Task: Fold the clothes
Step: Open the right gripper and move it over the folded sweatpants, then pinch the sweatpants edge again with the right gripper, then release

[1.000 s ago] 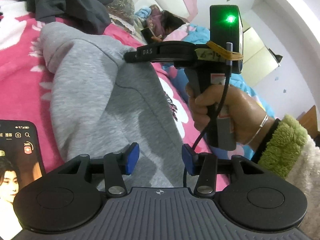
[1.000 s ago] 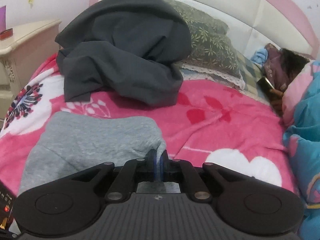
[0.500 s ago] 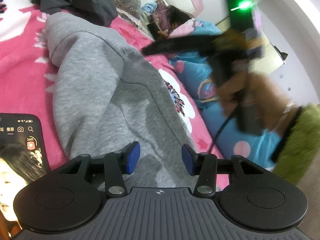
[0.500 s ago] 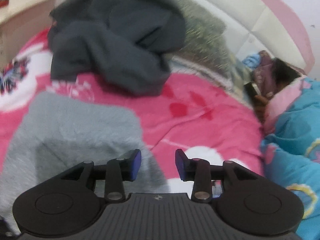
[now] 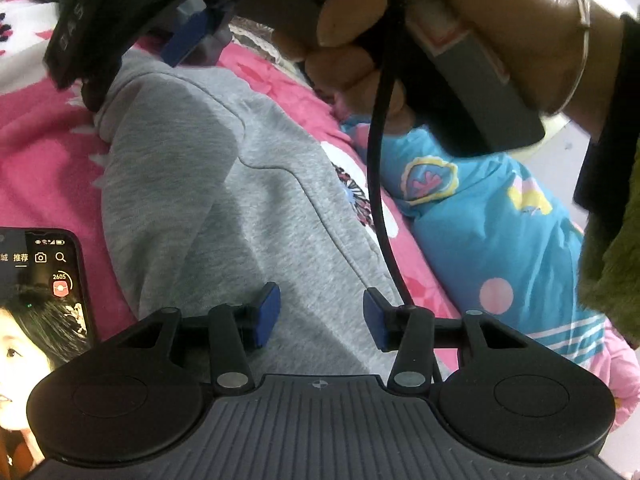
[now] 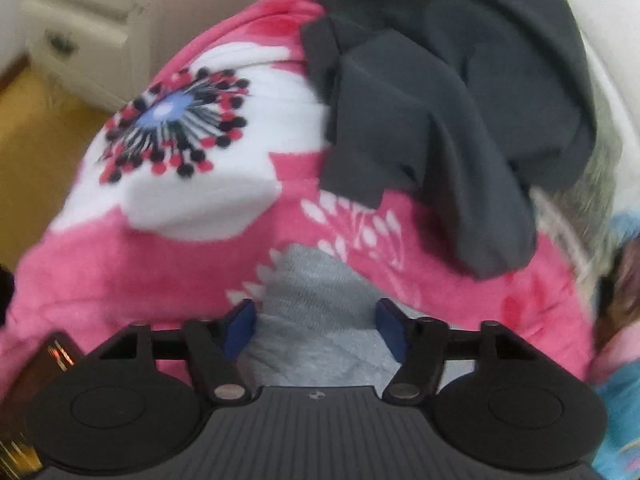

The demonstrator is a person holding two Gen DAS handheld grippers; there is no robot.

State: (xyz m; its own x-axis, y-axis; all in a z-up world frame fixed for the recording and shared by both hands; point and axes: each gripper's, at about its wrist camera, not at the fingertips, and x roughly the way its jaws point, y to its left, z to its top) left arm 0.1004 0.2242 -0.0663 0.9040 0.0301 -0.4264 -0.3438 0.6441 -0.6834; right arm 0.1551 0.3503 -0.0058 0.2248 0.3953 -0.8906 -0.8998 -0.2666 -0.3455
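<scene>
The grey garment (image 5: pixel 224 200) is lying folded on the pink floral blanket (image 5: pixel 36 152), its long body running away from the left gripper (image 5: pixel 320 316); that gripper's blue pads are standing apart over the grey cloth, pinching nothing. The right gripper (image 6: pixel 316 328) is pointing steeply down at the near end of the same garment (image 6: pixel 316 304); its jaws have just been opening and are now spread wide, with grey fabric showing in the gap but neither pad pressing on it. In the left wrist view a hand (image 5: pixel 460 40) is gripping the right tool's handle close overhead, a black cable (image 5: pixel 380 160) hanging from it. A dark grey garment (image 6: pixel 448 120) is lying heaped farther up the blanket, well apart from the grey one; a lit phone (image 5: pixel 36 292) is resting just beside the grey garment's left edge.
</scene>
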